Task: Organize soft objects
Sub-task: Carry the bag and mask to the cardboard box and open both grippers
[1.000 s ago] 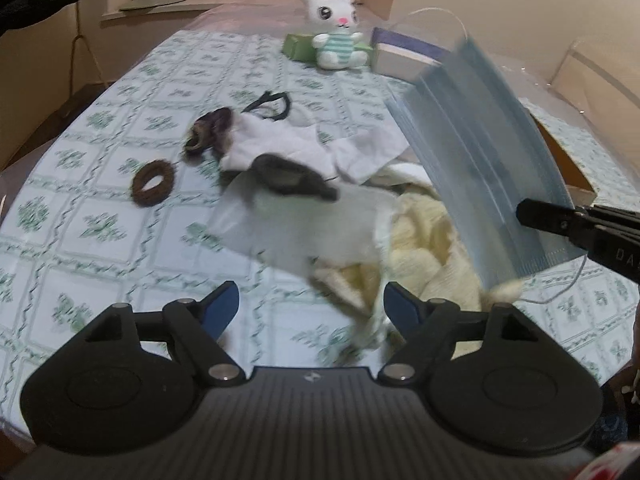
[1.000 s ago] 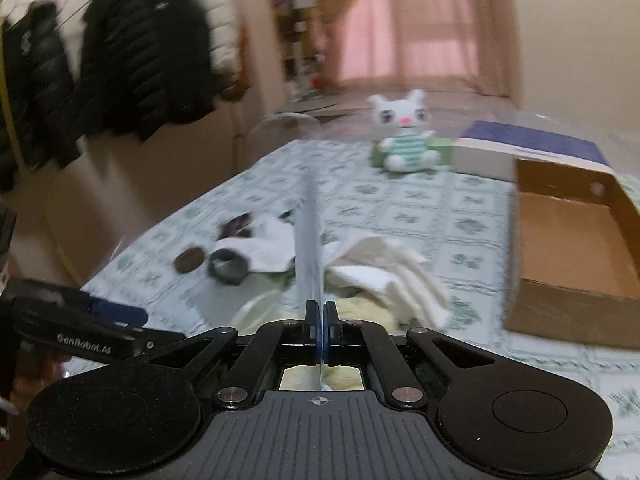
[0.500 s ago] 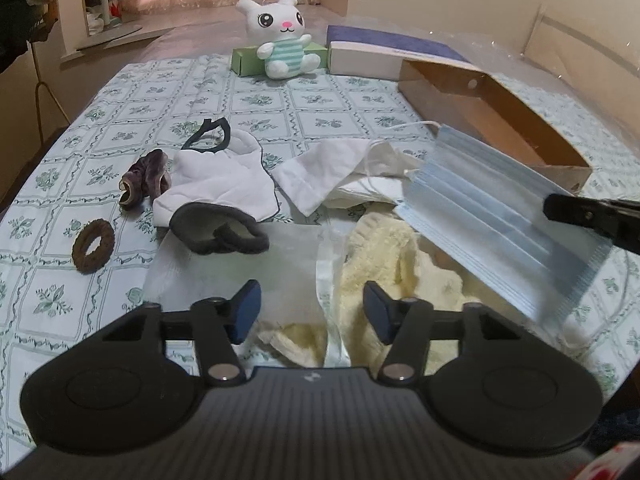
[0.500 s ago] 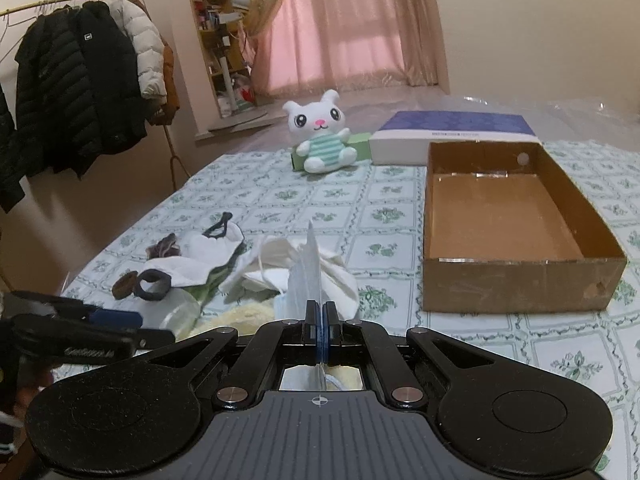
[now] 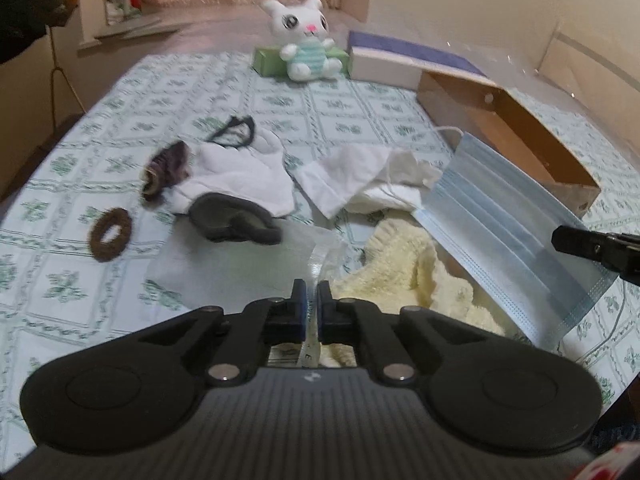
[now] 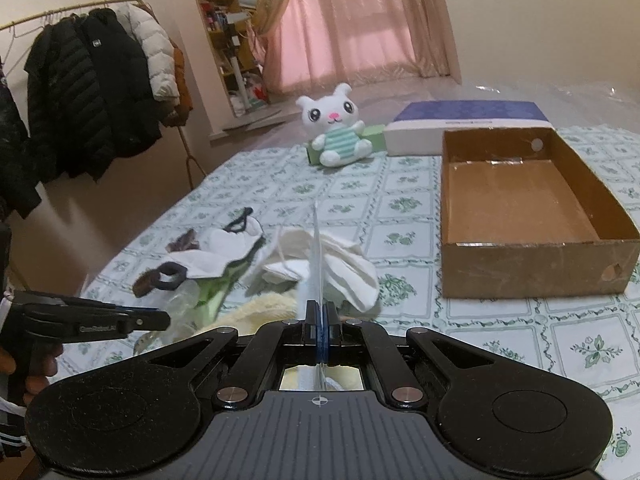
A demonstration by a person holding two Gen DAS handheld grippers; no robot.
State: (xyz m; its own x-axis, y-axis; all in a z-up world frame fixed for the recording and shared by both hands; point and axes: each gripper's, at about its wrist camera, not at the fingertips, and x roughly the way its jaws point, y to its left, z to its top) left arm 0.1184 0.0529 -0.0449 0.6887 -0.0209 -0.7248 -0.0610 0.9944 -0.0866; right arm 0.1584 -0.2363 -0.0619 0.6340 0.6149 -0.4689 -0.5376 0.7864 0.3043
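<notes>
Two views are described in turn. Left wrist view: the left tongs point(image 5: 311, 300) stand narrow, their jaws drawn almost together on the edge of a clear plastic bag point(image 5: 240, 264) that lies on the desk point(image 5: 60, 248) near its close edge. Just right of the bag lies a cream knitted cloth point(image 5: 404, 268). The blue face mask point(image 5: 508, 240) hangs tilted above the cloth, pinched at its right side by the right tongs point(image 5: 560, 238), which enter from the right. Beyond lie a white cloth point(image 5: 352, 176), a white glove point(image 5: 244, 176), a dark band point(image 5: 236, 222), a brown hair tie point(image 5: 110, 234) and a purple scrunchie point(image 5: 166, 168). A plush rabbit point(image 5: 306, 40) sits at the far edge.

Right wrist view: the right tongs point(image 6: 321, 320) are closed on the face mask point(image 6: 316, 264), seen edge-on as a thin upright sheet. An open cardboard box point(image 6: 520, 276) stands toward the right edge of the desk point(image 6: 500, 340), near the mask but apart from it. The left tongs point(image 6: 160, 318) appear at lower left; their gap cannot be judged from this side.
</notes>
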